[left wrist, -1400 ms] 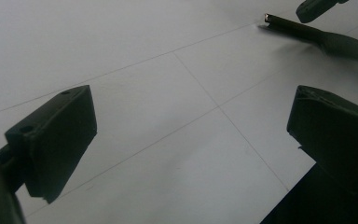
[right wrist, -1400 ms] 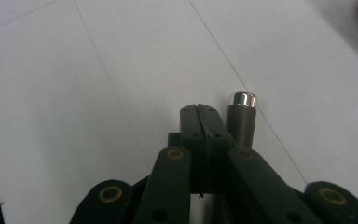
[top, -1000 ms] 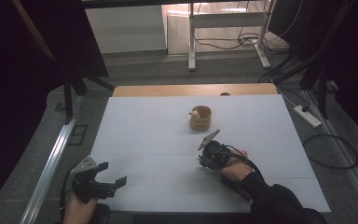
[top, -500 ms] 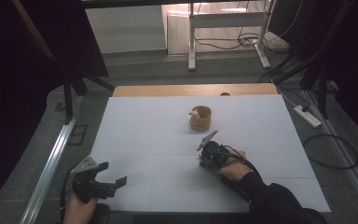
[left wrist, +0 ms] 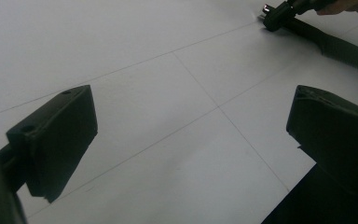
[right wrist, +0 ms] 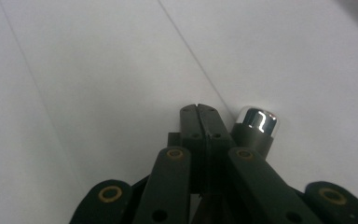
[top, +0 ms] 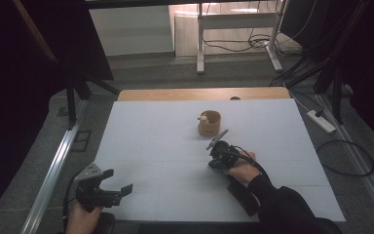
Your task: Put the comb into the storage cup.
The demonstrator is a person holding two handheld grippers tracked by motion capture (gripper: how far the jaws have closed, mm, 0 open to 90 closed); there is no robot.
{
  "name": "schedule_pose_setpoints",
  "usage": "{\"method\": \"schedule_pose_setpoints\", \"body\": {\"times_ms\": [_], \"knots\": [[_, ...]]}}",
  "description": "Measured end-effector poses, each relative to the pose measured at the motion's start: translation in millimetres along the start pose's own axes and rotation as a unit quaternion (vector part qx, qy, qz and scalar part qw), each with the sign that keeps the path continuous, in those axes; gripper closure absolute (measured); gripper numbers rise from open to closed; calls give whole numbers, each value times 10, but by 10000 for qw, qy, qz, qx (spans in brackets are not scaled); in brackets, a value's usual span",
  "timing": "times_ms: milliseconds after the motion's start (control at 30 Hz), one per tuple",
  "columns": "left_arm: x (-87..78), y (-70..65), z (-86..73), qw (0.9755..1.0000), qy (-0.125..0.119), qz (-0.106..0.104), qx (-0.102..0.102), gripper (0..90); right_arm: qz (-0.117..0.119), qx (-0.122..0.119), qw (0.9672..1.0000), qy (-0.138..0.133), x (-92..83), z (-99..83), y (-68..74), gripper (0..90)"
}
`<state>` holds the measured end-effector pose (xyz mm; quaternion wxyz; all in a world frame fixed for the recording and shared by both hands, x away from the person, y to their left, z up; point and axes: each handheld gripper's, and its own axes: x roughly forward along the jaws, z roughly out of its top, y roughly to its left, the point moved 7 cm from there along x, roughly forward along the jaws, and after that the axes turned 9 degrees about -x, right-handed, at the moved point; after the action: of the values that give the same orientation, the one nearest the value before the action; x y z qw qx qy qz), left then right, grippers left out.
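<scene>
Left gripper: near-left corner of the white table, jaws spread wide, nothing between them.
Wooden cup: middle of the table, far side, just beyond the right gripper.
Right gripper: right of centre, jaws pressed together, pinching nothing; a small chrome-capped piece touching beside them.

Looks like a lab or test room rather than anyone's home. There's a table with a plain white gridded sheet over it, bare grey floor, loose cables and a power strip far right, a metal desk frame at the far wall, plus aluminium rail on the left.
</scene>
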<state>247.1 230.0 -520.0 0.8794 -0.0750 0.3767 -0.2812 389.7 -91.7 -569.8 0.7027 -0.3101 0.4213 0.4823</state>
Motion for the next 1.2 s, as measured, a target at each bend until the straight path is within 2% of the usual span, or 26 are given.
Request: {"method": "schedule_pose_setpoints", "body": {"times_ms": [667,1200], "knots": [[5,-1,0,10000,16,21,21,30,-229,440,9988,-55,-49,-95,-322,898],[7,-5,0,10000,23,16,27,30,-589,736,9955,129,-196,-339,-570,899]]}}
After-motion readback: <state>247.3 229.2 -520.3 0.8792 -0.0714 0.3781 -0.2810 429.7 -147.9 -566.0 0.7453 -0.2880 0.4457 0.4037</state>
